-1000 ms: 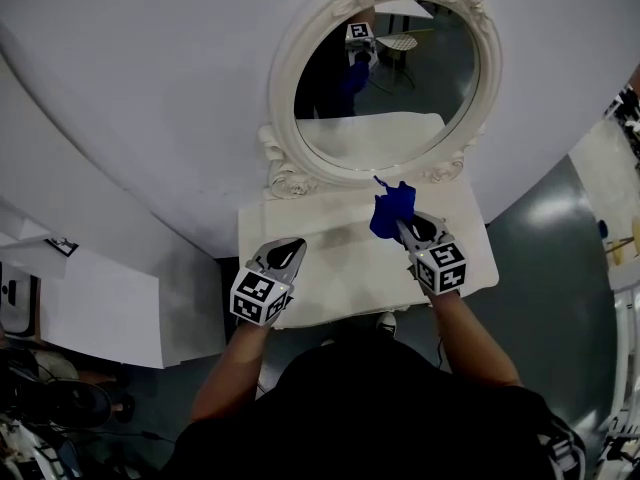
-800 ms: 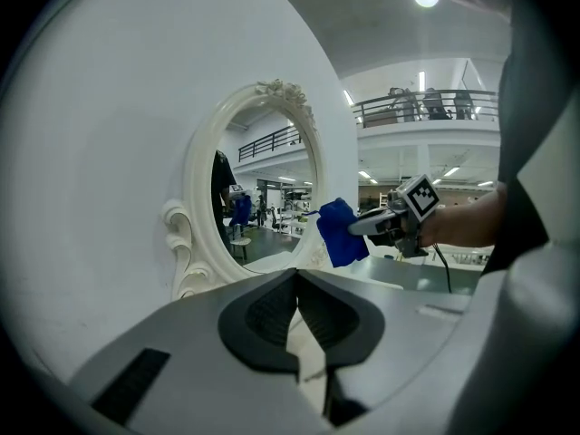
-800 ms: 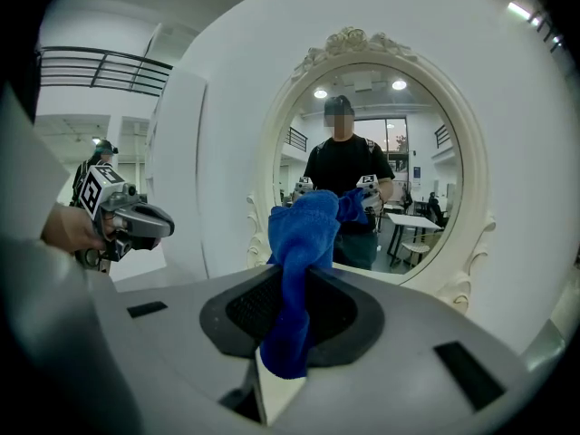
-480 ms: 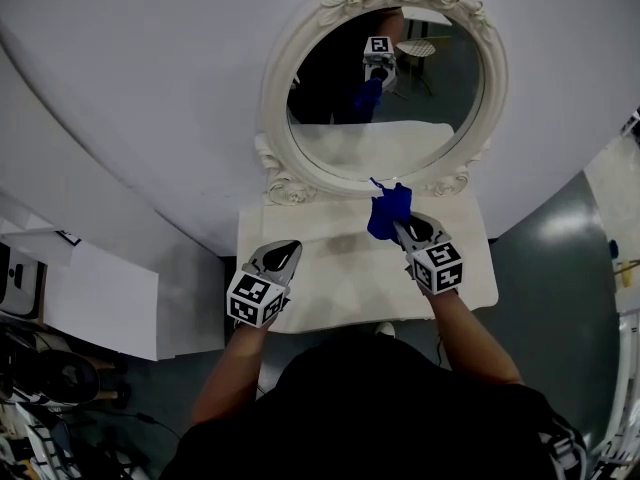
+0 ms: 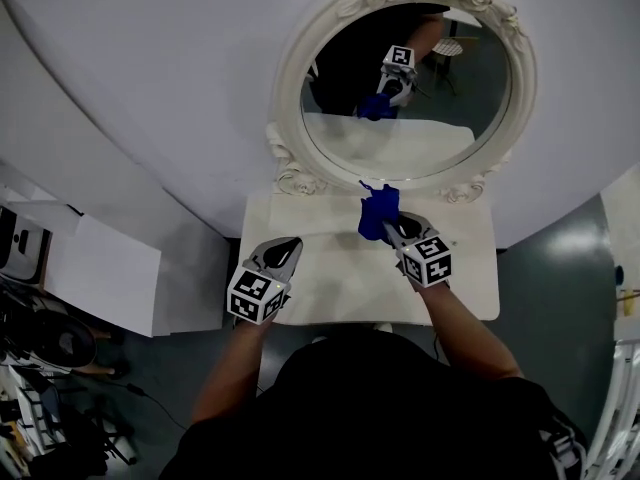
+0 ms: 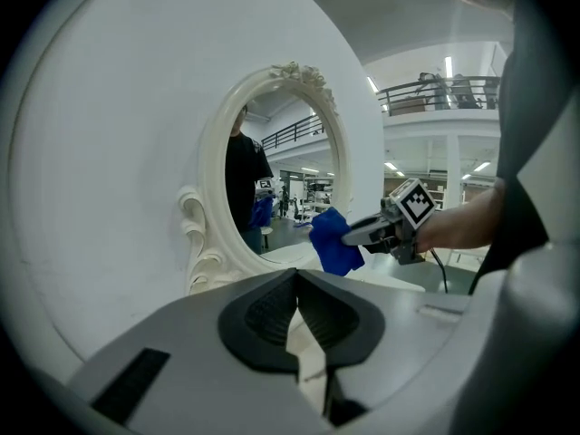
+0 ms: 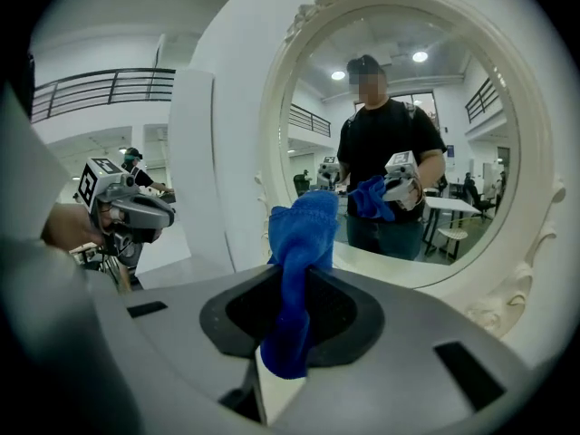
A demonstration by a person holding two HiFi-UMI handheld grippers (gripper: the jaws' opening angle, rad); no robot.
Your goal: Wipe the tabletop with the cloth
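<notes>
Cloth (image 5: 378, 213) is pinched between the right gripper (image 5: 390, 233) fingers, bunched out ahead of them and seemingly just off the tabletop (image 5: 340, 283). Left gripper (image 5: 283, 251) fingers are closed and empty. Likely pre-wipe; next, press the cloth down and sweep.

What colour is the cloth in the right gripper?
Blue; the cloth shows best in the right gripper view.

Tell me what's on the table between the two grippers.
Only bare tabletop, per the head view, between left gripper and right gripper holding the cloth.
</notes>
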